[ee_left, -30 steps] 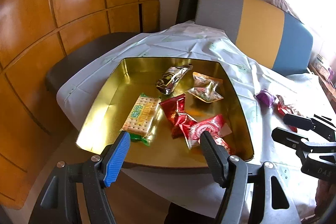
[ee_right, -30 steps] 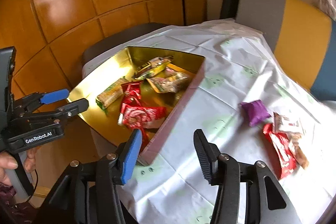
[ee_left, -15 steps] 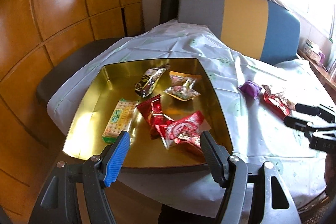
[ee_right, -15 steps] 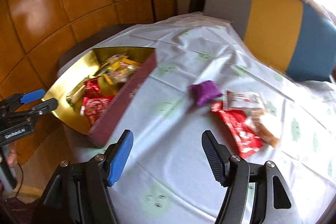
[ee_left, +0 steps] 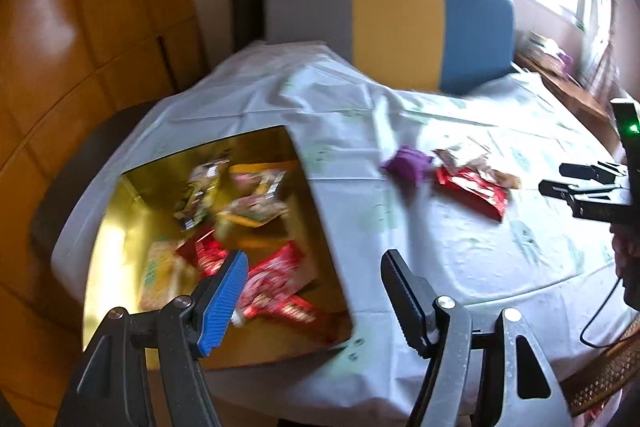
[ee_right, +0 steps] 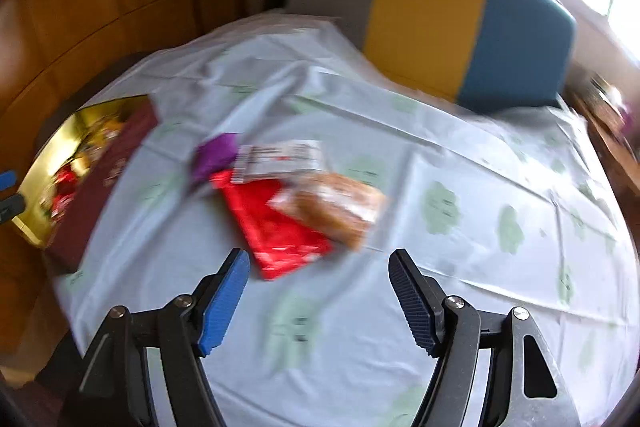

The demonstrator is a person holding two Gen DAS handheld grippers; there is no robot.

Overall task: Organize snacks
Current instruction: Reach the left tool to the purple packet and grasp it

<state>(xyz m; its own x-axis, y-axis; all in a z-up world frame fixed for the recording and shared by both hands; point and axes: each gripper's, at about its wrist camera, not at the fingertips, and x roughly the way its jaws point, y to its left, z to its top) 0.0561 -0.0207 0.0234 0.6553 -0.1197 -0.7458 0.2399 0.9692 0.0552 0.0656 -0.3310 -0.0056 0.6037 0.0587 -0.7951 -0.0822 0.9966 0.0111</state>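
Observation:
A gold-lined tin box (ee_left: 120,227) with a maroon outer wall (ee_right: 100,167) holds several wrapped snacks, among them a red packet (ee_left: 276,279). My left gripper (ee_left: 314,259) hangs open and empty over the box's near right corner. On the pale tablecloth lie a purple packet (ee_right: 214,153), a white-labelled packet (ee_right: 280,157), a red packet (ee_right: 276,227) and a brown biscuit packet (ee_right: 336,211). Just short of the red packet is my right gripper (ee_right: 318,259), jaws opening with nothing between them. The left wrist view shows the right gripper (ee_left: 552,177) beside the same loose packets (ee_left: 476,187).
A chair back (ee_left: 400,23) in grey, yellow and blue stands behind the table. Wooden panels (ee_left: 80,47) fill the left. A bright window and a low shelf (ee_right: 608,107) are at the right. A black cable (ee_left: 600,319) hangs off the table's right edge.
Both views have swung to the right. My right gripper went from the box's near corner to the loose packets and its jaws widened. My left gripper drifted right, jaws unchanged.

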